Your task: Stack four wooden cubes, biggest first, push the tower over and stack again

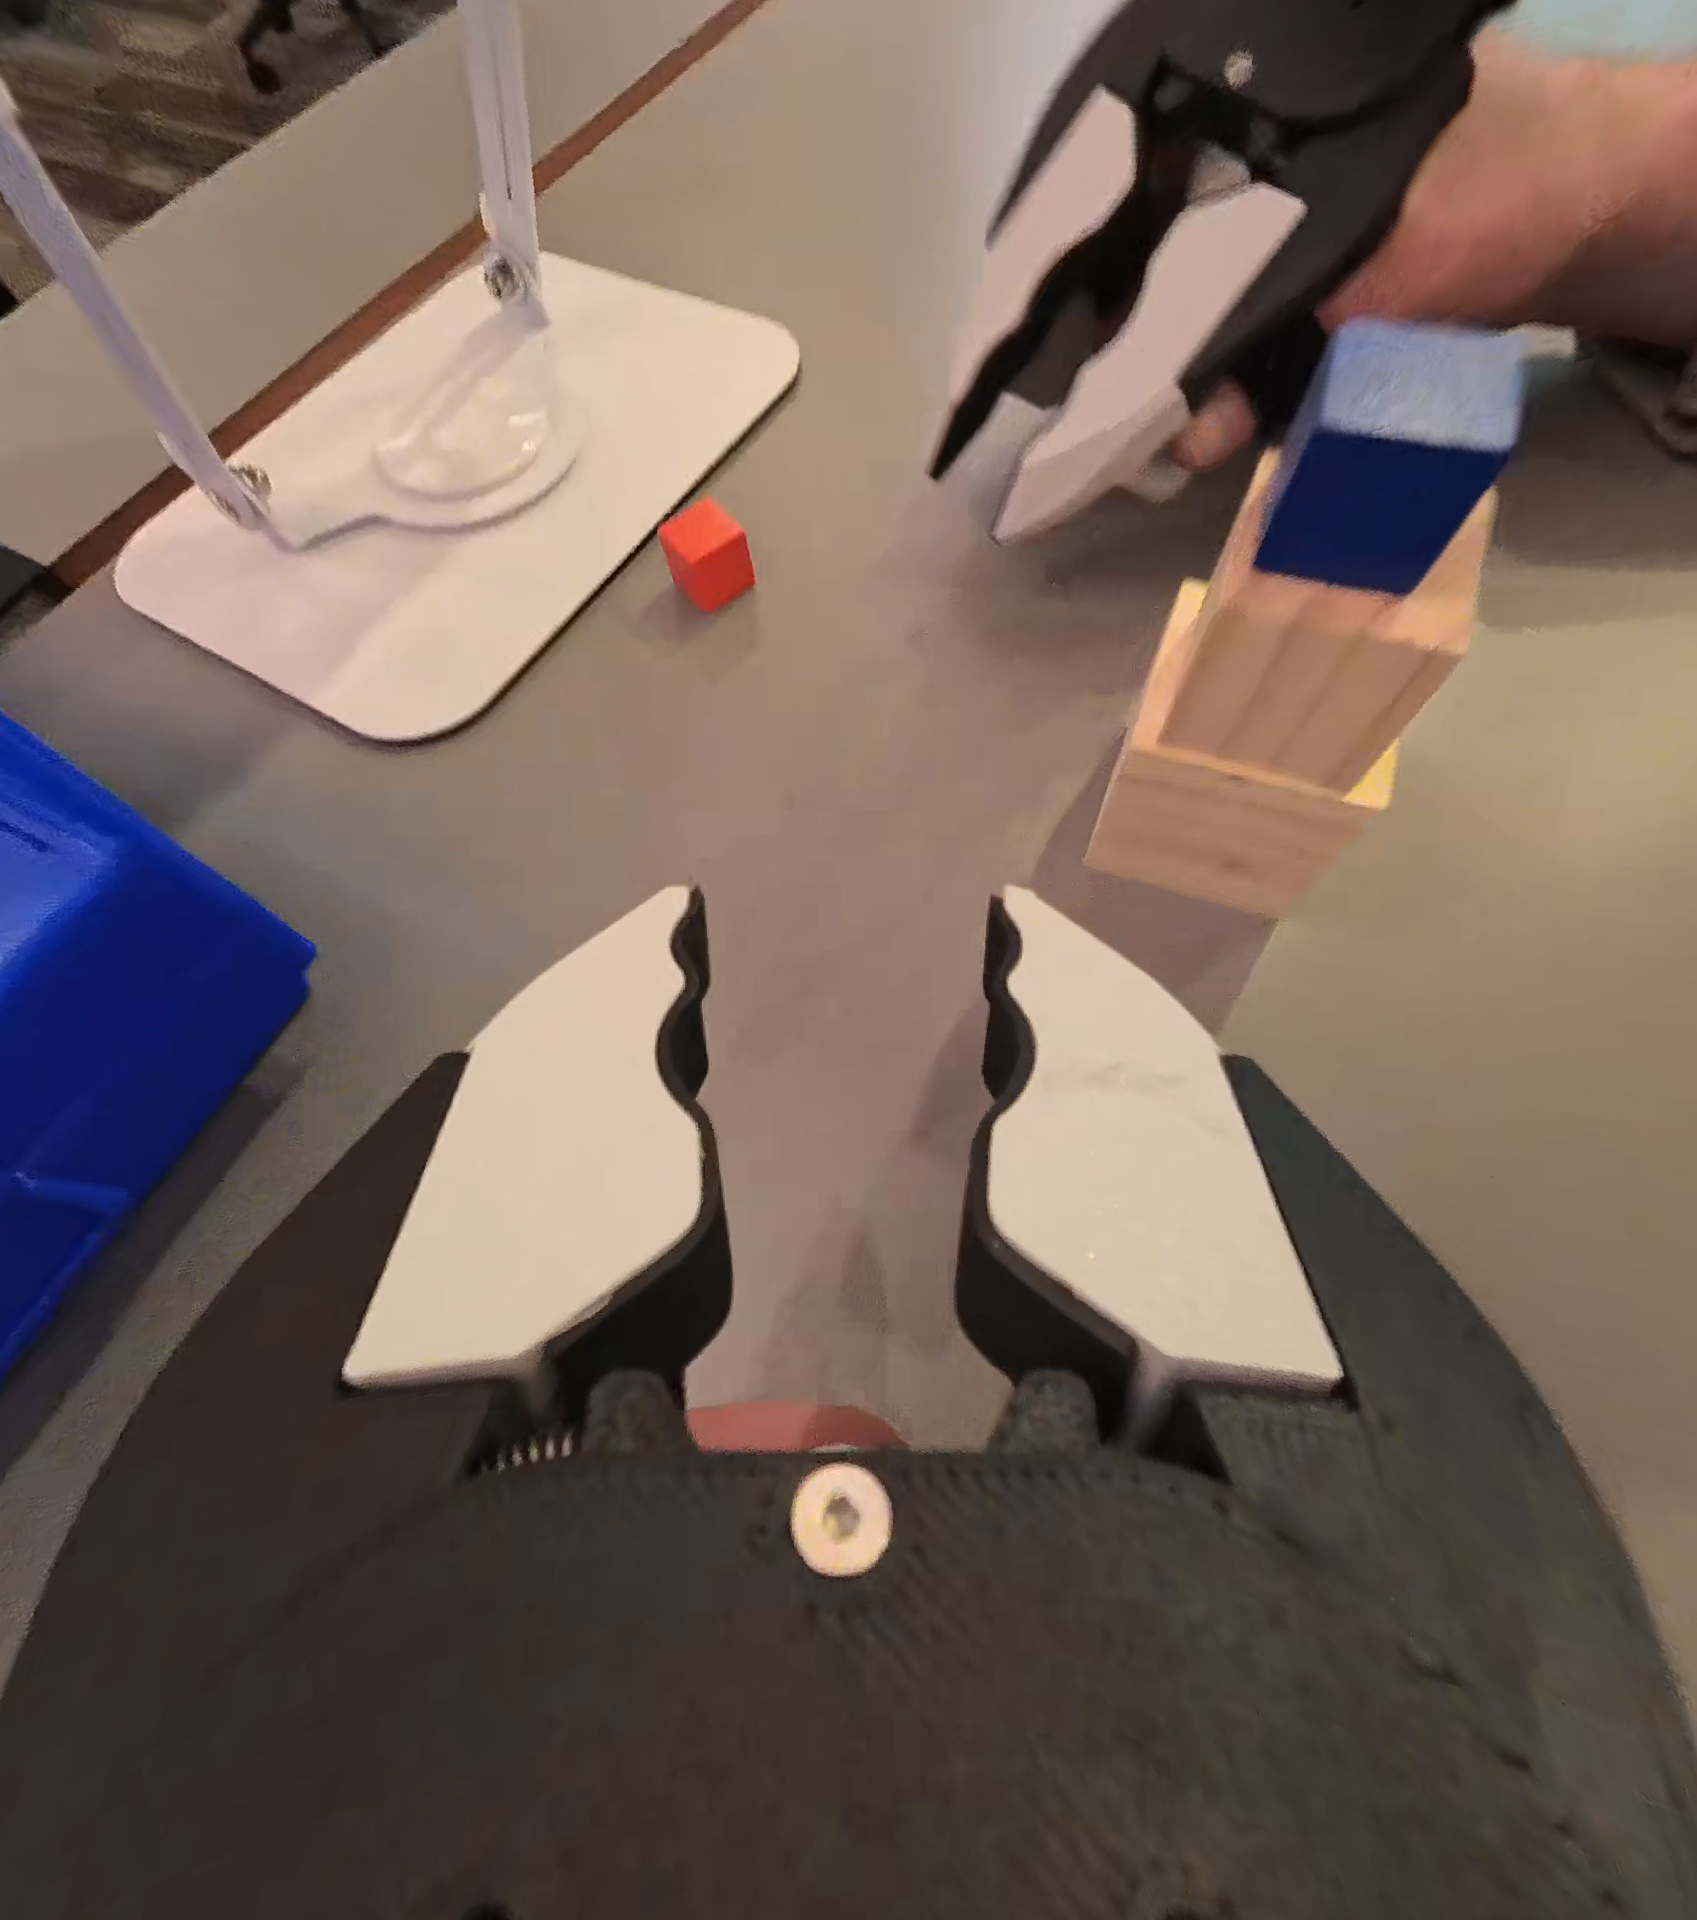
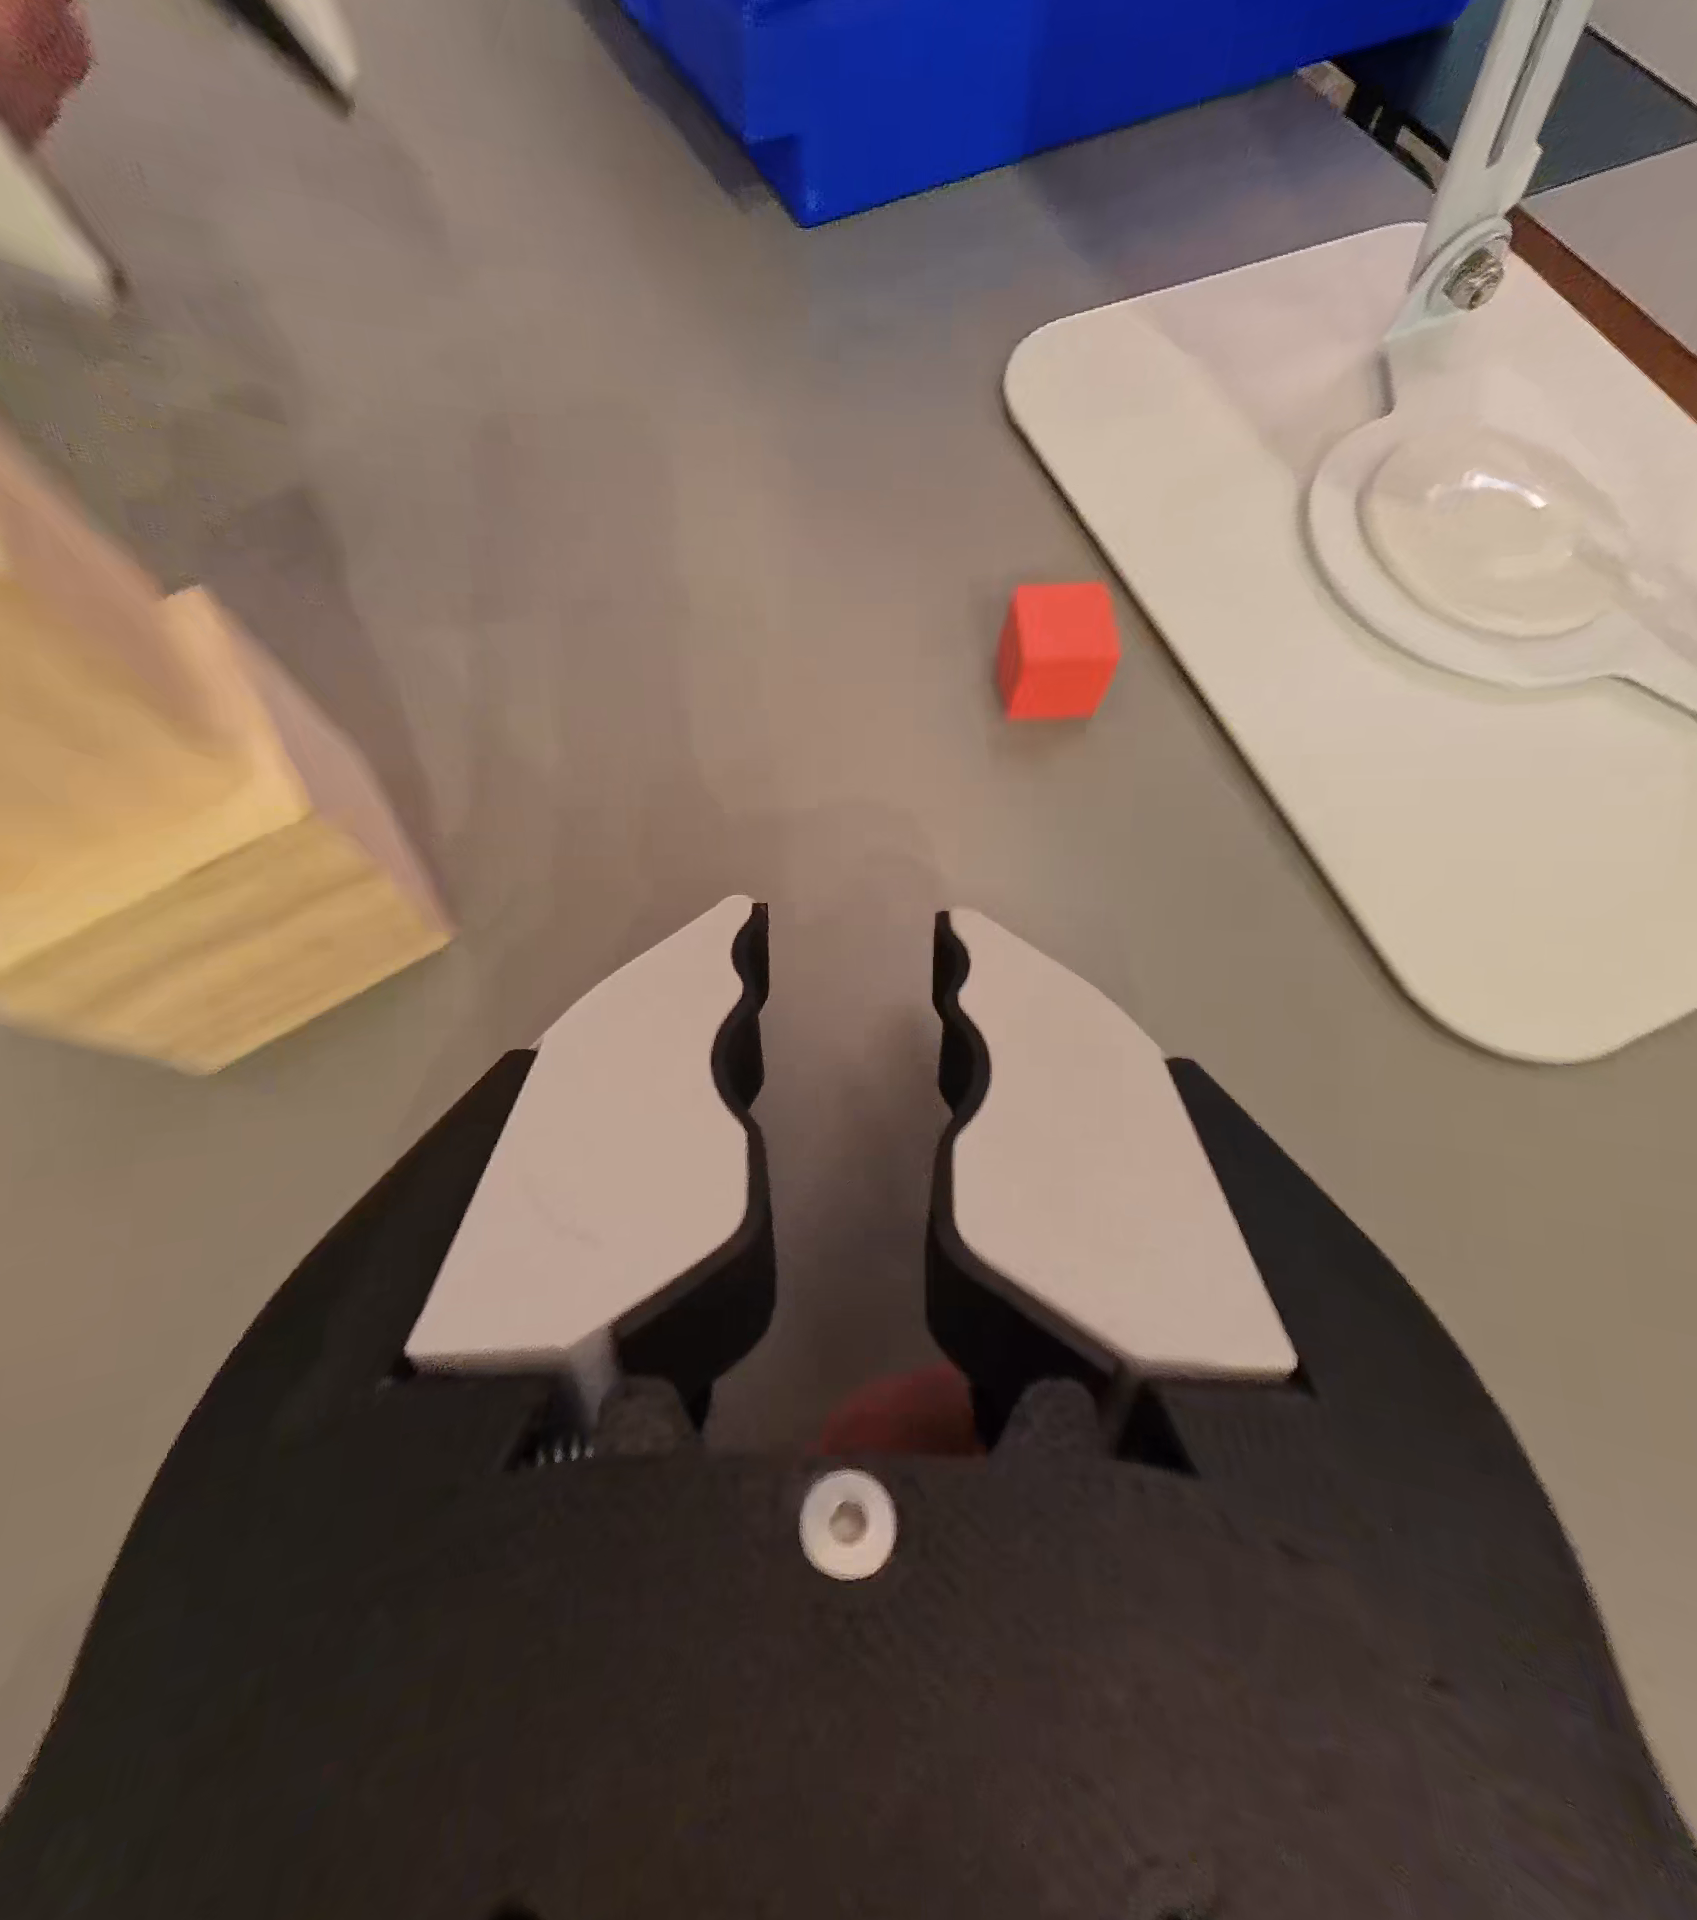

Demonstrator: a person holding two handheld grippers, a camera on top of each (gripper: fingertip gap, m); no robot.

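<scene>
Small red cube (image 2: 1057, 651) sat ahead and slightly right of my right gripper (image 2: 851, 914) (jaws apart, empty), nearer than my left gripper (image 1: 844, 899), likewise spread and empty.

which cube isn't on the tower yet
The small red cube. It sits alone on the table near the white stand base, while the blue cube tops the two plain wooden ones.

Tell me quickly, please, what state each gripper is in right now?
Left gripper: open, holding nothing, above bare grey table.
Right gripper: open, empty; small red wooden cube lies ahead, untouched.
</scene>
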